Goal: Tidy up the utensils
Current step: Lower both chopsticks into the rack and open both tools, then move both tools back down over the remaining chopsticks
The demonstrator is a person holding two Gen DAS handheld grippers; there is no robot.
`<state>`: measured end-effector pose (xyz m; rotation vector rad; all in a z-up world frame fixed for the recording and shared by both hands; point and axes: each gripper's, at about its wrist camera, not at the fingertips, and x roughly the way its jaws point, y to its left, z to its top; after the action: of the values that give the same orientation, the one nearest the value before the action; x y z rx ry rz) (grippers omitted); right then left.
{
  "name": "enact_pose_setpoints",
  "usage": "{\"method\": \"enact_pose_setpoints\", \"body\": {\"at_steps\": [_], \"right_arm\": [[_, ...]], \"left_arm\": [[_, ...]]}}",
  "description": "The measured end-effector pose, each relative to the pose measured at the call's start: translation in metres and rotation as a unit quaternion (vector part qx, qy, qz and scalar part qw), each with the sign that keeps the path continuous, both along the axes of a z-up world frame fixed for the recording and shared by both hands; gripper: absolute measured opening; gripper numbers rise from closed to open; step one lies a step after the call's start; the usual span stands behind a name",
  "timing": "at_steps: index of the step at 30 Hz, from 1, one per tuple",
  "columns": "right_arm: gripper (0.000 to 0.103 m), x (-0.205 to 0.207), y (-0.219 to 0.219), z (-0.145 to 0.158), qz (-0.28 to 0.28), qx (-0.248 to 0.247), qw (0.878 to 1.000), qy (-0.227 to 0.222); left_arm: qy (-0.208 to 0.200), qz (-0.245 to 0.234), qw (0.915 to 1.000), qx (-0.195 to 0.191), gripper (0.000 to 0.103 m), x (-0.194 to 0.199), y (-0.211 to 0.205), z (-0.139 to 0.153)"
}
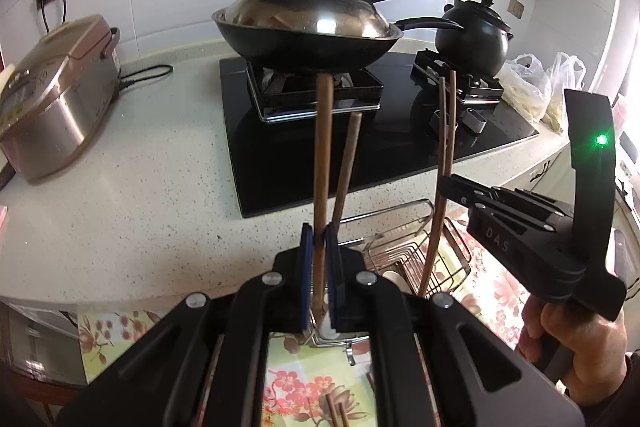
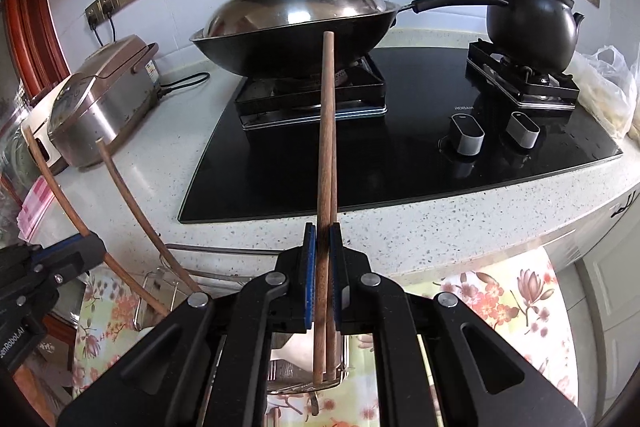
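Note:
My left gripper [image 1: 319, 239] is shut on brown wooden chopsticks [image 1: 322, 155]; a second stick [image 1: 347, 163] leans beside it. They stand upright with lower ends in a wire rack [image 1: 404, 251]. My right gripper [image 2: 323, 239] is shut on a pair of brown chopsticks [image 2: 327, 131], also upright, lower ends in a metal holder [image 2: 304, 371]. In the left wrist view the right gripper [image 1: 444, 183] holds its pair [image 1: 446, 131] over the rack. In the right wrist view the left gripper [image 2: 86, 247] shows at left with its sticks [image 2: 120, 183].
A covered wok [image 1: 308, 27] and black kettle [image 1: 472, 35] sit on the black cooktop [image 2: 400, 155]. A rice cooker [image 1: 52, 95] stands at left on the speckled counter [image 1: 140, 167]. Plastic bags [image 1: 532, 87] lie right. A floral cloth [image 2: 504, 303] lies below. More chopsticks [image 1: 336, 411] lie there.

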<state>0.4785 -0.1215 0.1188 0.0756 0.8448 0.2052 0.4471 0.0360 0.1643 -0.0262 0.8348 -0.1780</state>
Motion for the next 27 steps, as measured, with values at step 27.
{"method": "enact_pose_setpoints", "body": {"at_steps": [27], "right_arm": [[0.052, -0.142, -0.076, -0.020, -0.021, 0.007, 0.999, -0.041]], "left_arm": [[-0.017, 0.006, 0.9998, -0.011, 0.030, -0.128, 0.003, -0.033]]}}
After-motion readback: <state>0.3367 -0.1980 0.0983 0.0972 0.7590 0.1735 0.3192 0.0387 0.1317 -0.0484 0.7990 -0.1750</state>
